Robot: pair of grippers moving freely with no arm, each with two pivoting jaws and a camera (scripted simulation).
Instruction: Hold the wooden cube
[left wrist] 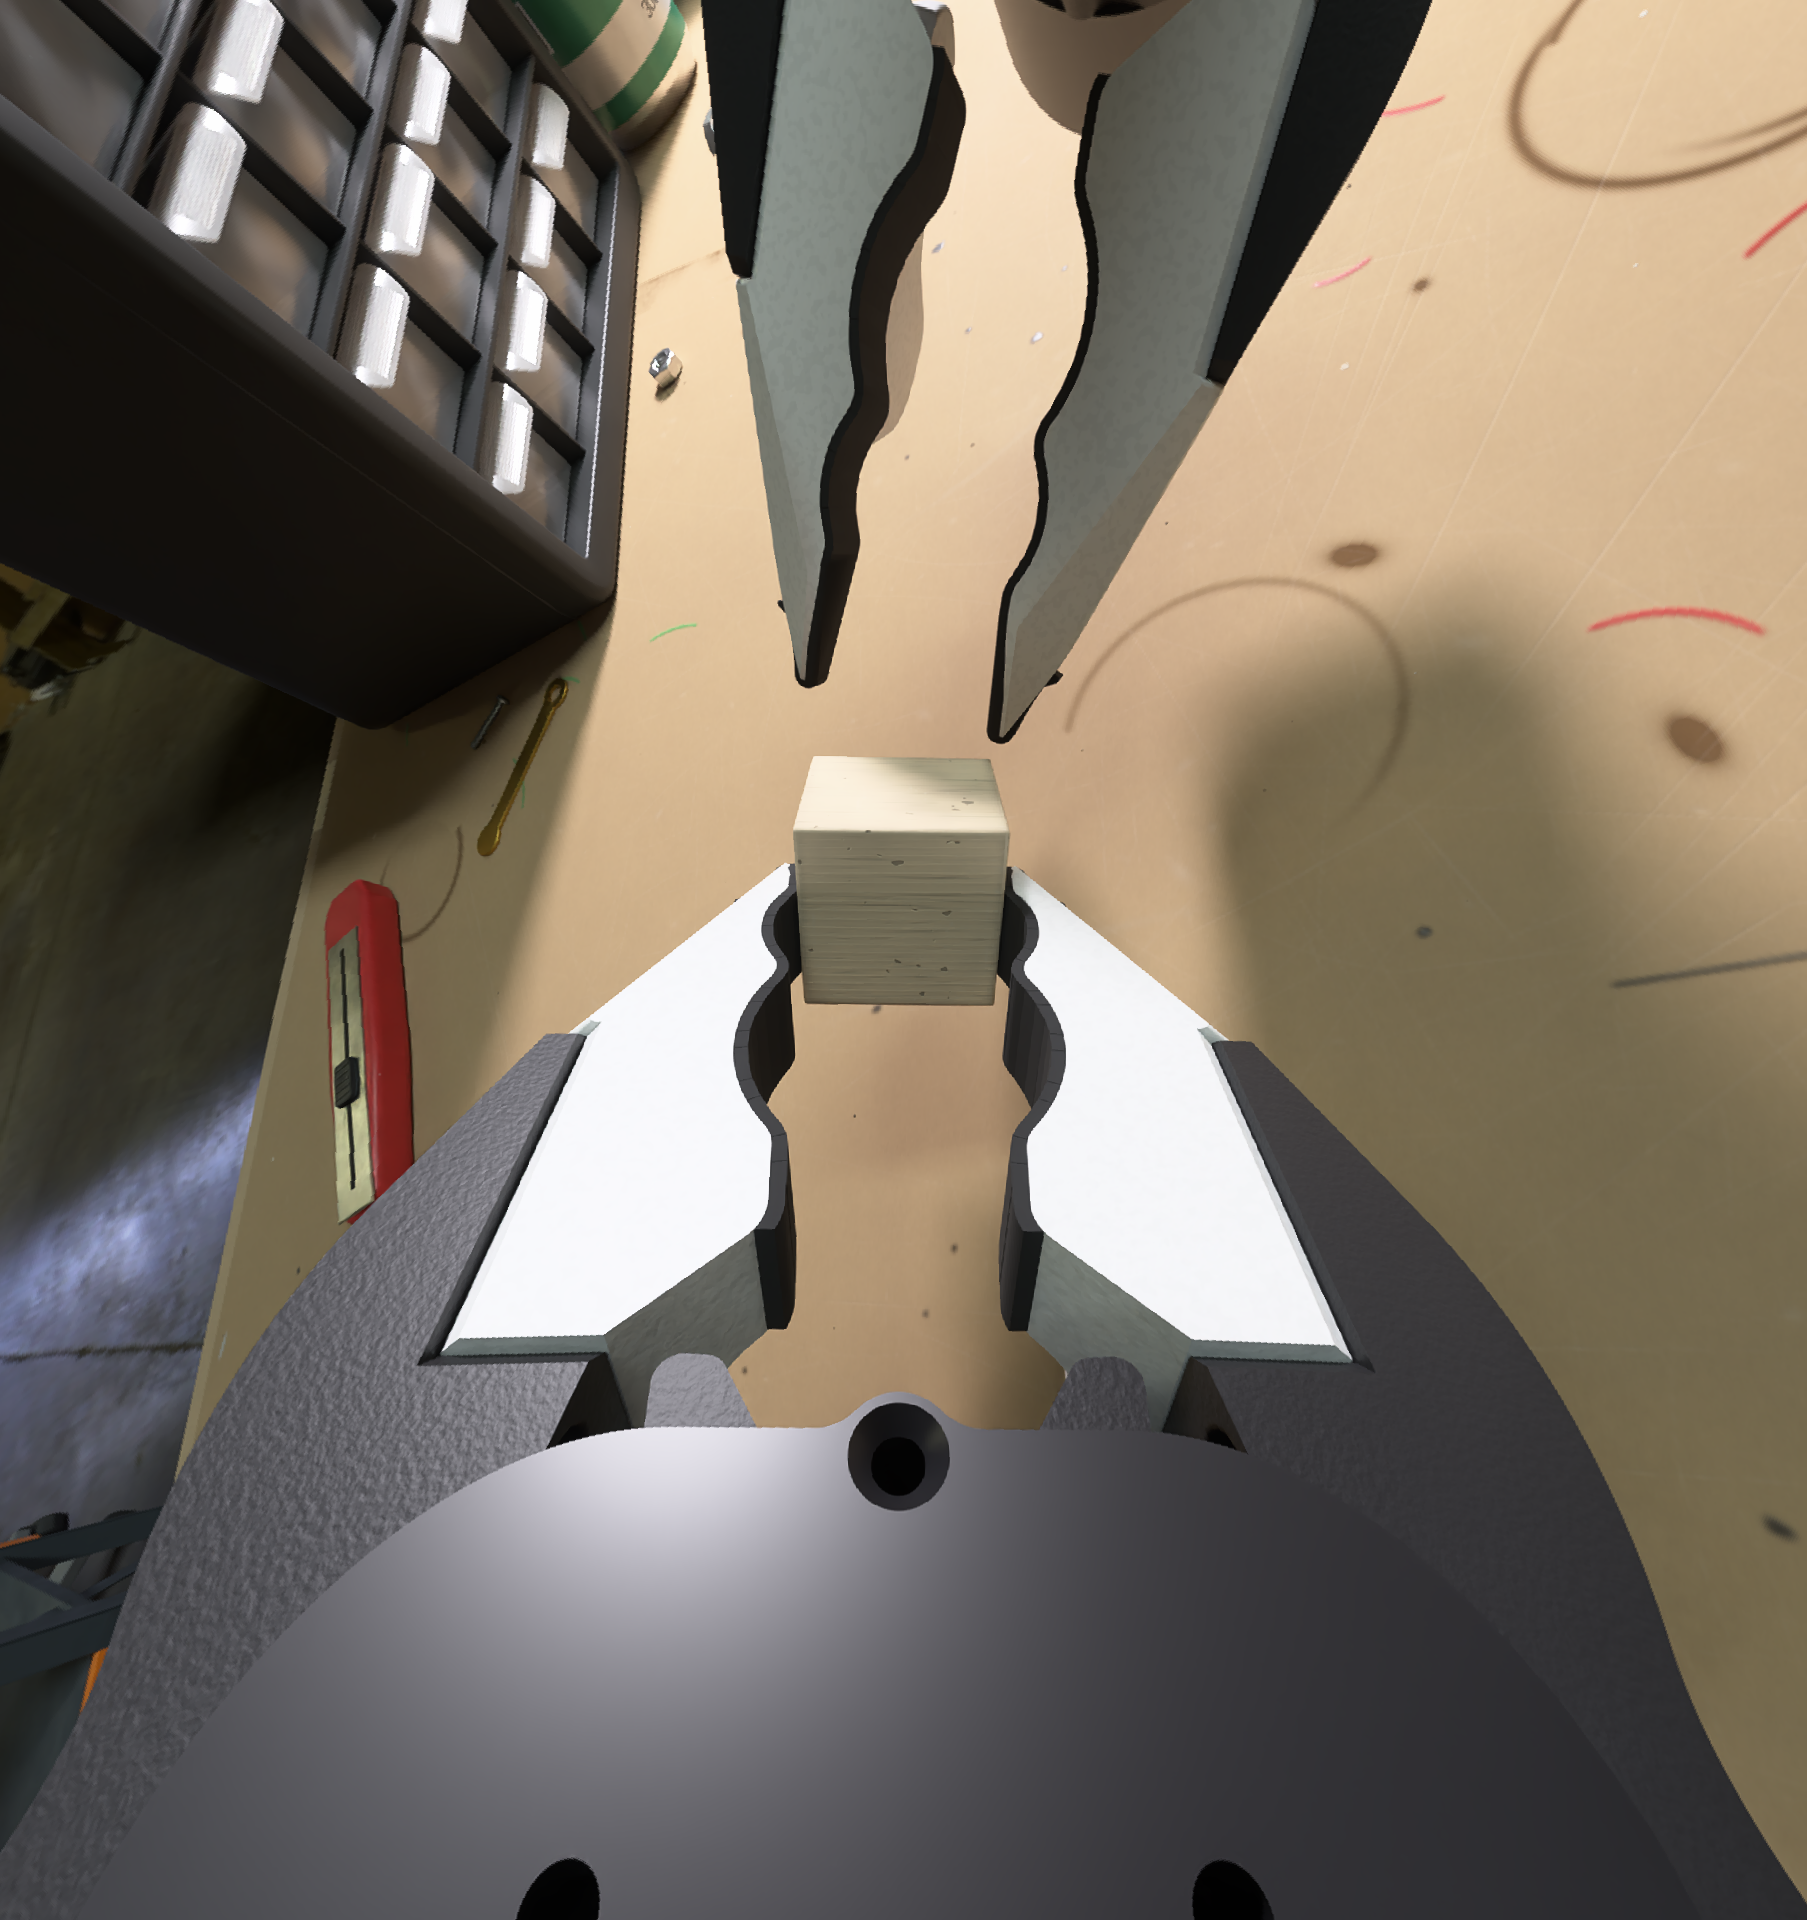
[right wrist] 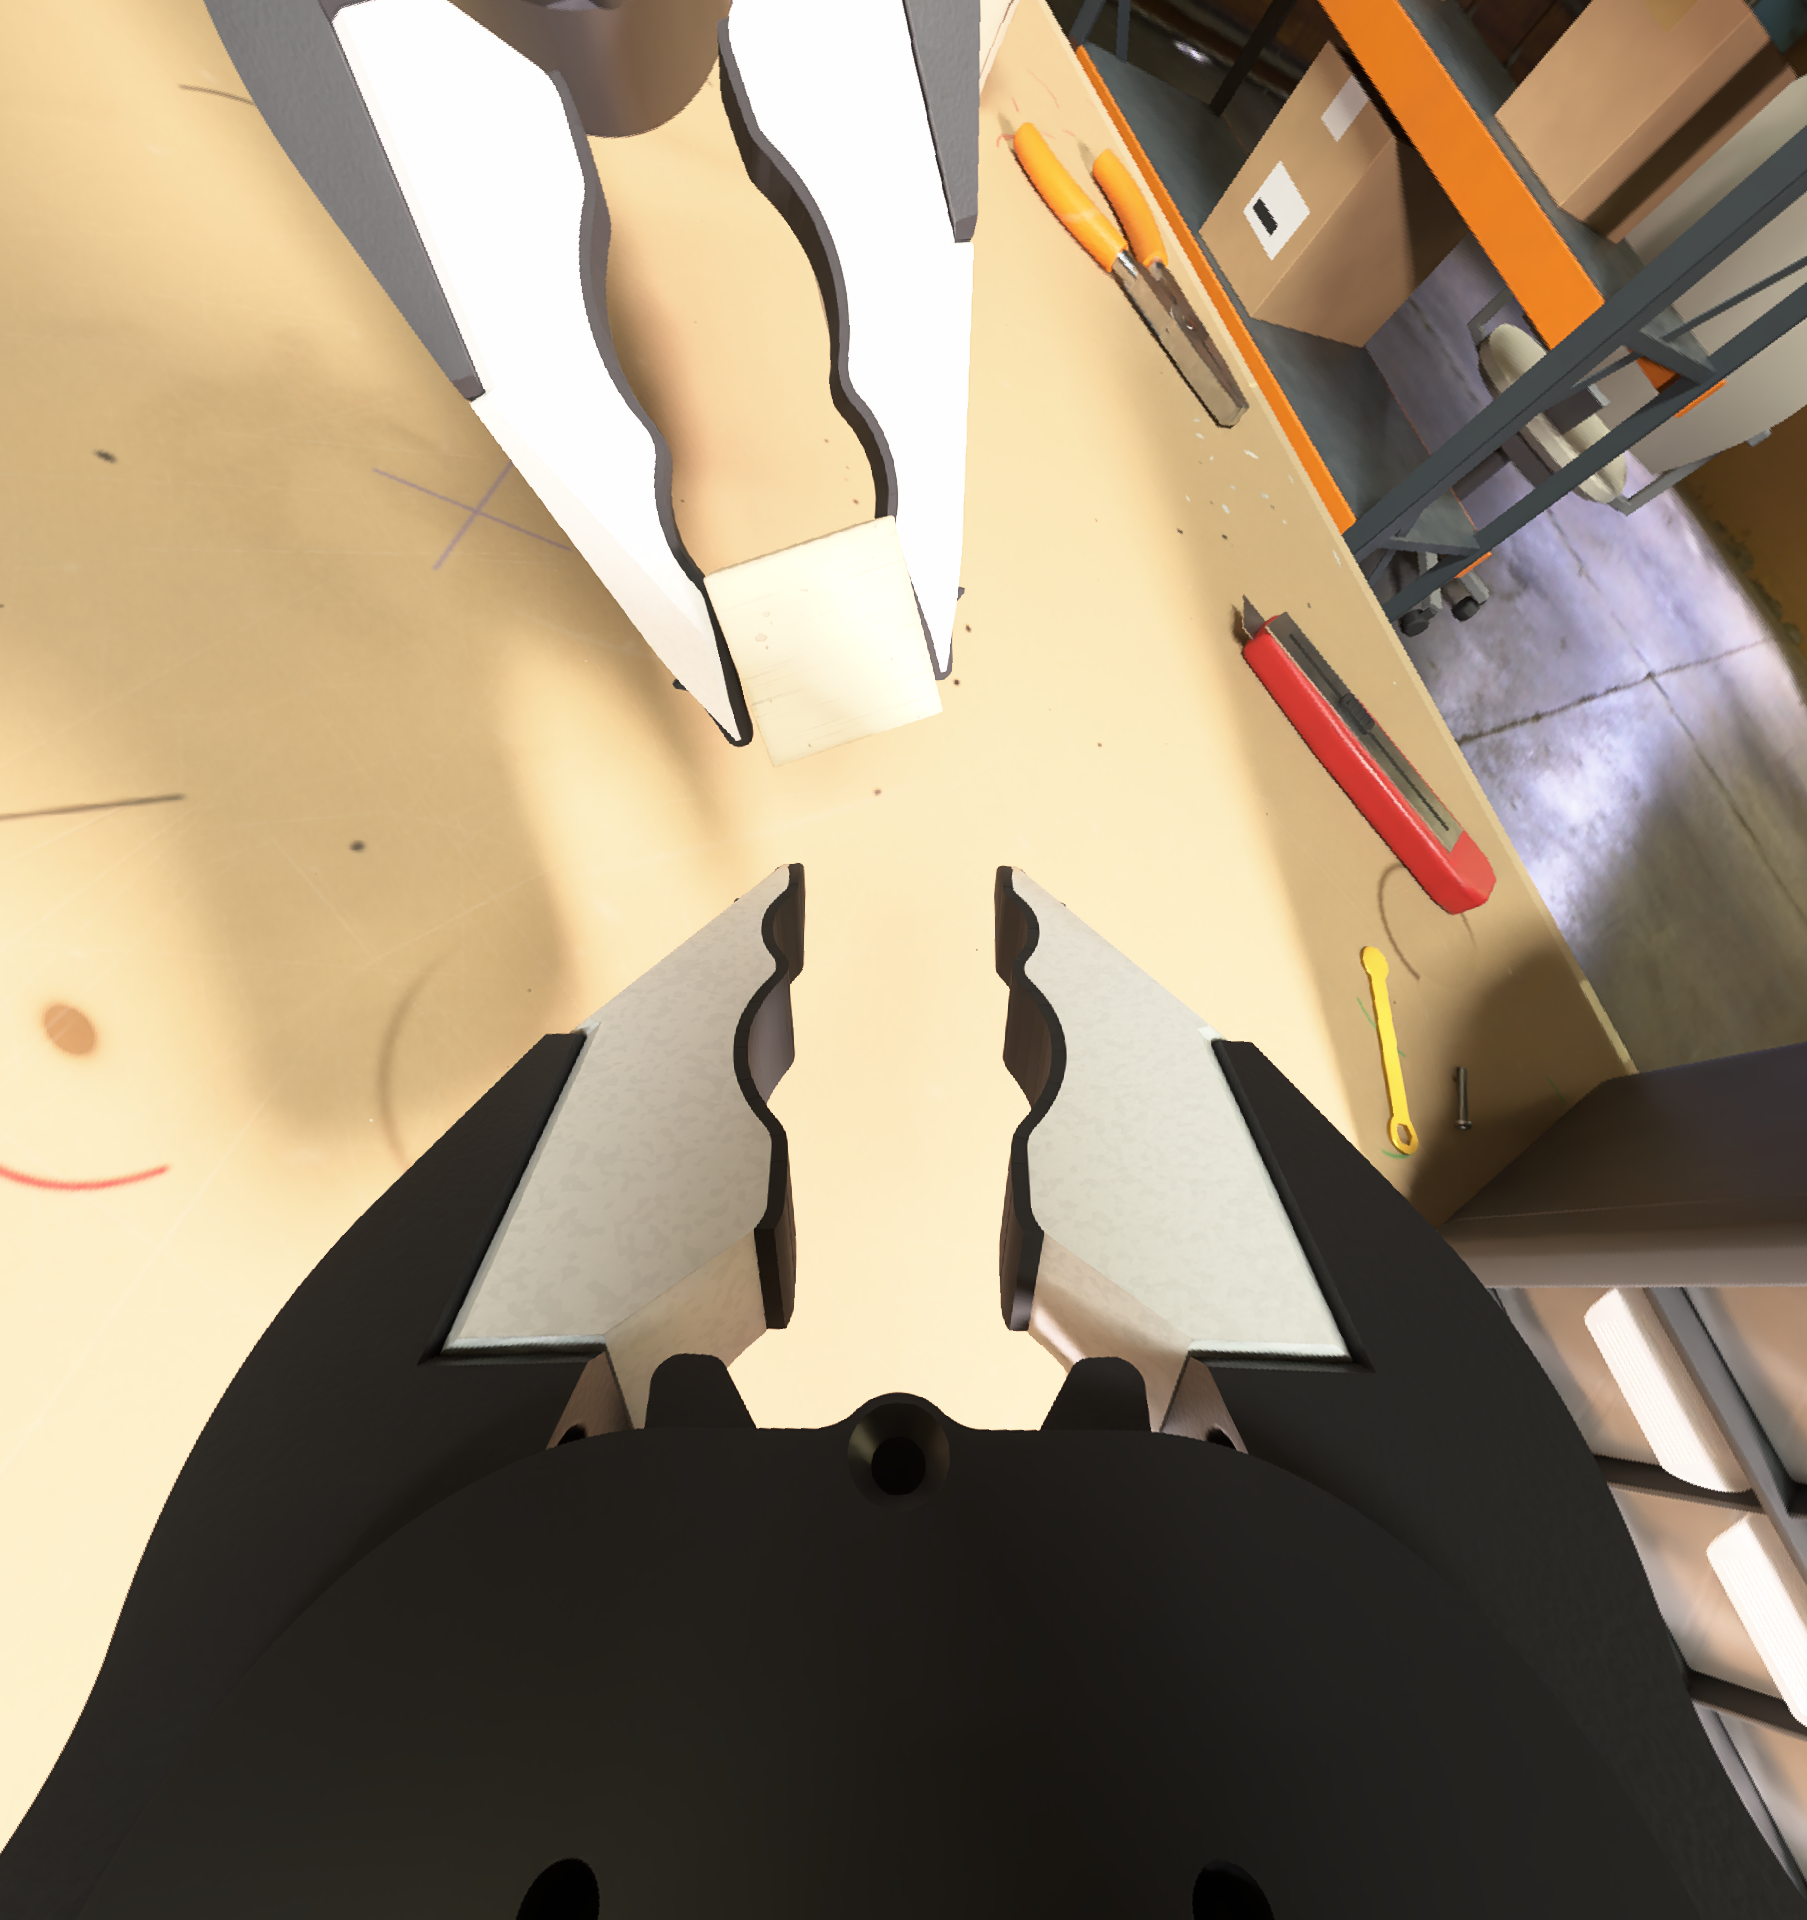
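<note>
Left hand-held gripper (left wrist: 901, 914) clamped on the wooden cube (left wrist: 901, 904), fingertips against both side faces, just above the desk (left wrist: 1398, 1039): hold apparently achieved, only keeping it left. Right hand-held gripper (right wrist: 899, 904) spread apart, empty, facing the cube from close by. Cube's underside hidden; contact with desk unclear.

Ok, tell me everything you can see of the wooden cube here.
The wooden cube is a small pale block with fine horizontal grain lines, a few dark specks and slightly rounded edges. It sits squarely between the fingertips of the left gripper, whose dark pads press its two opposite sides. Whether it rests on the tan table or is lifted is unclear. The right gripper faces it, open and apart from it.
</note>
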